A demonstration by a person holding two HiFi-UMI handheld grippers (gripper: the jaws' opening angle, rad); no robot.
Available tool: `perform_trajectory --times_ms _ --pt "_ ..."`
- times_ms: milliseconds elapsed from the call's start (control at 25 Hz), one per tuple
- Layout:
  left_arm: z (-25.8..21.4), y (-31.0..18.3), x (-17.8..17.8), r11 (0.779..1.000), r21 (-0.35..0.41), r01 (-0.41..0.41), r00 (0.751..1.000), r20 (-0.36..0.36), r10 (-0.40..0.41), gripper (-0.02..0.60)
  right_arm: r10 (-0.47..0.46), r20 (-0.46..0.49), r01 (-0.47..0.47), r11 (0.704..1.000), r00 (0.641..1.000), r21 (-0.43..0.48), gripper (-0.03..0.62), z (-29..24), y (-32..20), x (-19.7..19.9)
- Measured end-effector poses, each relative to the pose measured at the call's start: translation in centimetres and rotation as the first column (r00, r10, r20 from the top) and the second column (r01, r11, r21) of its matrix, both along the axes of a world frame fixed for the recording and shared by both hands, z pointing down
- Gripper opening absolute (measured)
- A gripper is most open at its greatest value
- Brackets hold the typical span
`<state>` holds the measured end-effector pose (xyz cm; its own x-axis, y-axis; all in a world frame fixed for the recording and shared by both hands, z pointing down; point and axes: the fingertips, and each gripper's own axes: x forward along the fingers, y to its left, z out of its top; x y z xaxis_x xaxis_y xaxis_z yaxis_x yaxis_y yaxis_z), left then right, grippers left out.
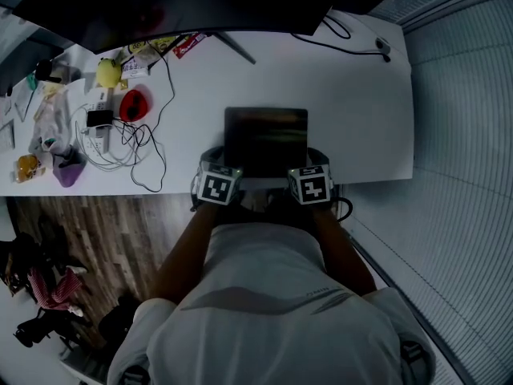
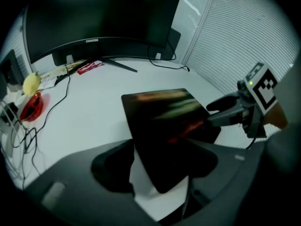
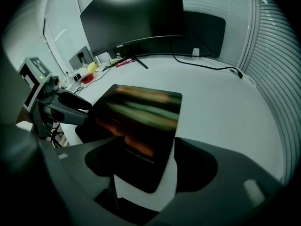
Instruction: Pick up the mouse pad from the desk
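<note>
The dark mouse pad [image 1: 266,139] lies flat on the white desk [image 1: 353,95], close to its front edge. My left gripper [image 1: 213,160] stands at the pad's near left corner and my right gripper [image 1: 317,160] at its near right corner, both pointing steeply down. In the left gripper view the pad's [image 2: 164,131] near corner sits between the wide jaws of the left gripper [image 2: 157,167], with no pad pressing on it. The right gripper view shows the same: a pad [image 3: 141,121] corner lies between the right gripper's [image 3: 150,167] spread jaws, untouched.
A large dark monitor [image 1: 200,6] stands at the back of the desk. At the left are a red mouse [image 1: 134,104], tangled cables [image 1: 136,147], a yellow object [image 1: 108,72] and a purple object [image 1: 68,171]. Another cable [image 1: 345,42] runs at the back right. Wooden floor [image 1: 120,231] lies below the desk edge.
</note>
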<state>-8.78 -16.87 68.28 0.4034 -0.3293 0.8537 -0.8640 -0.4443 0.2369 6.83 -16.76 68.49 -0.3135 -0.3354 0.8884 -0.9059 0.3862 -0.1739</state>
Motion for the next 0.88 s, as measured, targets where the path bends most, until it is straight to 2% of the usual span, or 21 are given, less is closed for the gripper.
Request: perform_trajectory --times_ms 400,880 --pt "0.5 0.7 0.2 1.0 -0.022 0.007 0.997 0.075 -0.005 0.321 0.0 -0.023 -0.001 1.0 1.0 -0.01 0.333 0.6 0.8 -0.2" --pt "0.4 0.6 -0.1 0.998 -0.037 0.048 0.997 0.06 -0.046 0.291 0.03 -0.025 -0.03 0.999 0.999 0.023 0.304 0.7 0.9 -0.5"
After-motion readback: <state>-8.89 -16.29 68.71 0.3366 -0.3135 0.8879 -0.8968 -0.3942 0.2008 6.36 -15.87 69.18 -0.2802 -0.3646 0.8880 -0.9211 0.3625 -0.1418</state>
